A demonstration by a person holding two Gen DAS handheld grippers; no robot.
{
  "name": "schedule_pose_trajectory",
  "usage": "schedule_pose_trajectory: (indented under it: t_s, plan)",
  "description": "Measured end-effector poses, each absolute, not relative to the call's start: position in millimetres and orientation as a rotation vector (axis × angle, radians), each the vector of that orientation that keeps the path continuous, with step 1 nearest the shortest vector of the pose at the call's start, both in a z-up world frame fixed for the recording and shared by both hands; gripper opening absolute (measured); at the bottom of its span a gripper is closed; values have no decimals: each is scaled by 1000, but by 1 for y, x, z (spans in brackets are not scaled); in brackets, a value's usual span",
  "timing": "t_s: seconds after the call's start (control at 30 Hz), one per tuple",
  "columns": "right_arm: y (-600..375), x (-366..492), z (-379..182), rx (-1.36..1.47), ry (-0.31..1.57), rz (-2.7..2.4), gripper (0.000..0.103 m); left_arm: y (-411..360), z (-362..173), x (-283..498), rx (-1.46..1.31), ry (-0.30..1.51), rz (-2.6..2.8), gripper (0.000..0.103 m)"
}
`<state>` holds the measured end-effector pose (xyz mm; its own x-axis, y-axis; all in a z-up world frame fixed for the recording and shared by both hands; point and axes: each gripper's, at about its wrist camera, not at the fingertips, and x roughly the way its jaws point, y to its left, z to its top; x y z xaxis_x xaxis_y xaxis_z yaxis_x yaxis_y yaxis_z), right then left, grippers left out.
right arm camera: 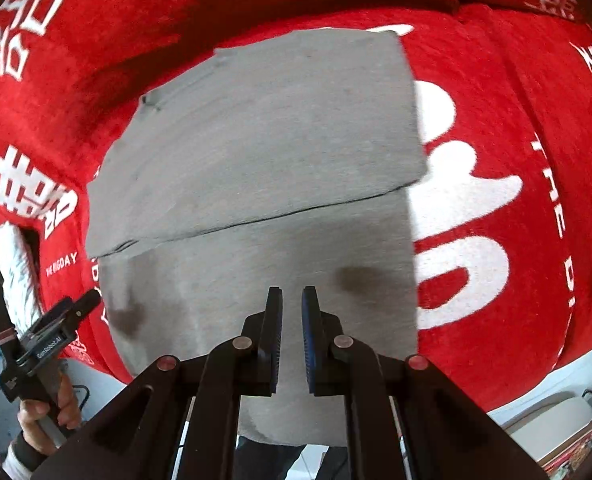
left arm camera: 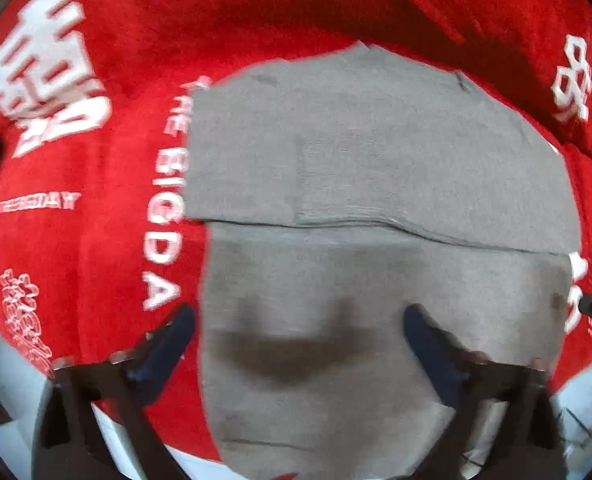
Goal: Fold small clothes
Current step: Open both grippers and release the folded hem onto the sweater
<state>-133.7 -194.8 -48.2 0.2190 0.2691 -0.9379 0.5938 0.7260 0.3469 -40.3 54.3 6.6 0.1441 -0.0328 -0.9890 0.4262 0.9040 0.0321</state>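
Two grippers point(left arm camera: 298, 320) point(right arm camera: 292, 300) – one grey cloth point(left arm camera: 376, 152), folded.

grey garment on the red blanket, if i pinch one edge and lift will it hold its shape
Probably not: the grey garment lies flat in thin folded layers, so it likely droops and unfolds. It looks light. The fuzzy red blanket may grip it, so pushing may bunch it.

A folded grey knit garment point(left arm camera: 376, 208) lies on a red plush blanket with white lettering point(left arm camera: 96, 240), its far half doubled over the near half. Both grippers hang above its near edge, the black left gripper point(right arm camera: 62, 314) left of the black right gripper point(right arm camera: 292, 340).
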Motion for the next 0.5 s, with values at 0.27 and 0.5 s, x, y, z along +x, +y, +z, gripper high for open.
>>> schedule_pose_trajectory:
  t_s: [0.27,0.5]
  plan:
    - [-180,-127,-39,778,1323,-239,84,63,14,-44,339,1406,-341,102]
    - [-161,-122,-30,654,1294,-216,103,73,9,-48,353,1435,-324,102]
